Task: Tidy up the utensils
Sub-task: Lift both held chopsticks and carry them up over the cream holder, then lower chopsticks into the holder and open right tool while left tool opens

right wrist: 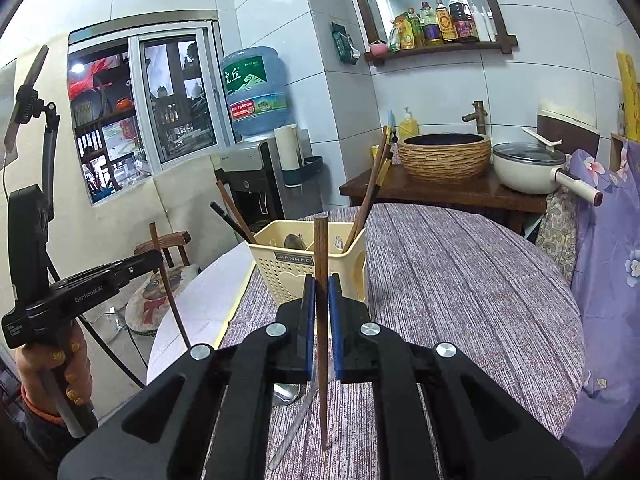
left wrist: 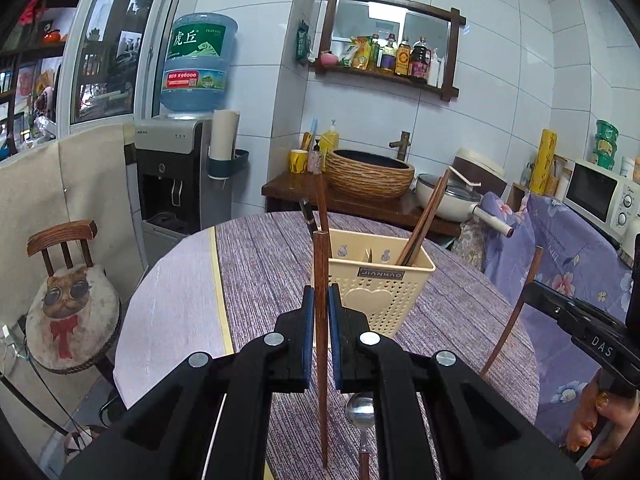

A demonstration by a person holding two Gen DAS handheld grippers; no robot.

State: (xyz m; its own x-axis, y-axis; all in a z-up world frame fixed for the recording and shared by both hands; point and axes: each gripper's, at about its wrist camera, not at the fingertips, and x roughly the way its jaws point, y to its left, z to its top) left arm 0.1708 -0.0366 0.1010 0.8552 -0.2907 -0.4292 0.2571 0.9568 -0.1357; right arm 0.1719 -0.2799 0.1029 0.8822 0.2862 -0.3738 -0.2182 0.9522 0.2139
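A cream perforated utensil holder [left wrist: 380, 276] stands on the round table; it also shows in the right wrist view [right wrist: 308, 264]. It holds several brown chopsticks [left wrist: 422, 224] and a dark-handled utensil. My left gripper [left wrist: 320, 300] is shut on a brown wooden chopstick [left wrist: 320, 264], held upright, just in front of the holder. My right gripper [right wrist: 321, 292] is shut on another brown chopstick [right wrist: 321, 248], upright, near the holder. A metal spoon [left wrist: 360, 408] lies on the cloth beneath my left gripper. A spoon [right wrist: 286, 394] and a knife [right wrist: 294, 428] lie under the right one.
The table has a purple striped cloth [right wrist: 460, 280] with a pale strip at its left. A cat-cushion chair [left wrist: 72, 316] stands left. A counter with a woven basin [left wrist: 370, 174] and pot [right wrist: 528, 168] is behind. A flowered cloth [left wrist: 568, 264] hangs at right.
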